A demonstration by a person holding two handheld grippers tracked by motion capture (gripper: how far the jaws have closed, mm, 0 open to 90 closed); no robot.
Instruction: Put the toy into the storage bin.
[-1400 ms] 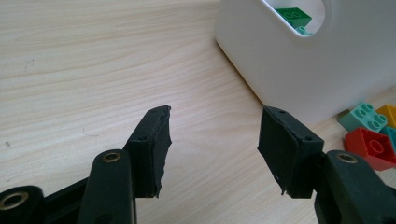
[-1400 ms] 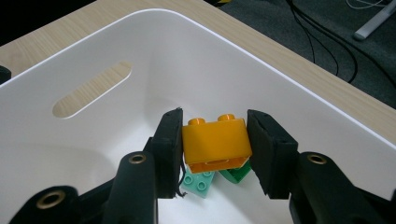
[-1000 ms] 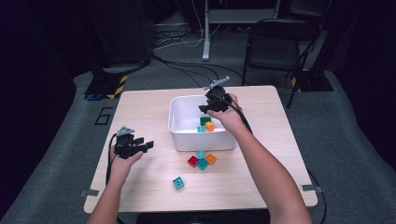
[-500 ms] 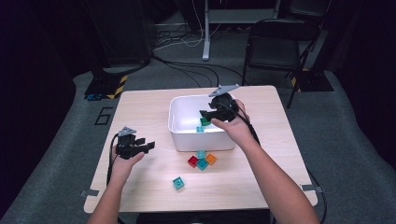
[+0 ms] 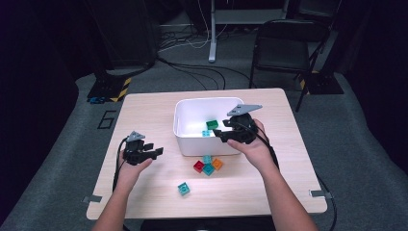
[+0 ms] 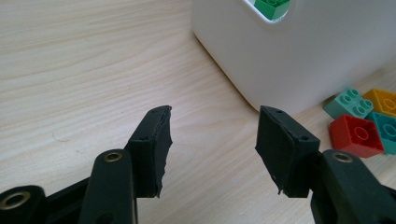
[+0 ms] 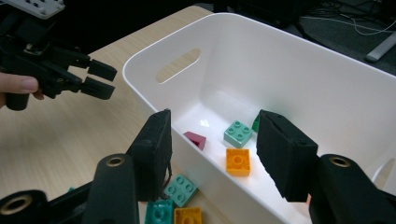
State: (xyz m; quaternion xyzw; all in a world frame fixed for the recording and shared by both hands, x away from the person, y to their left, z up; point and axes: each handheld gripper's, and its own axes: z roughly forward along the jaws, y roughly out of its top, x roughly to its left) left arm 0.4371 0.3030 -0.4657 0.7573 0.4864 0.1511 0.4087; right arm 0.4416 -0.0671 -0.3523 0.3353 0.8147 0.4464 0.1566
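Two tools work over a pale wooden tabletop (image 5: pixel 144 115), with a white bin (image 5: pixel 187 108) standing at its middle. Inside the bin, the right gripper view shows an orange brick (image 7: pixel 238 162), a mint brick (image 7: pixel 238 133), a dark red brick (image 7: pixel 195 139) and the edge of a green brick (image 7: pixel 256 123) lying on the floor of the bin.

Held above the bin's near right corner, the right tool (image 5: pixel 222 133) has its jaws half apart with nothing between the pads; they have just been opening. In the right gripper view the bin's near wall passes between those jaws, and the orange brick lies just beyond and below them.

Well to the left of the bin, the left tool (image 5: pixel 155 153) hovers low over bare tabletop, jaws wide and empty, though they have just been closing a little. Its jaws point toward the bin's near left corner.

Just in front of the bin sits a cluster of loose bricks (image 5: pixel 208 165), red, teal, mint and orange, touching one another. A single teal brick (image 5: pixel 183 188) lies apart, nearer the person, between the two tools.
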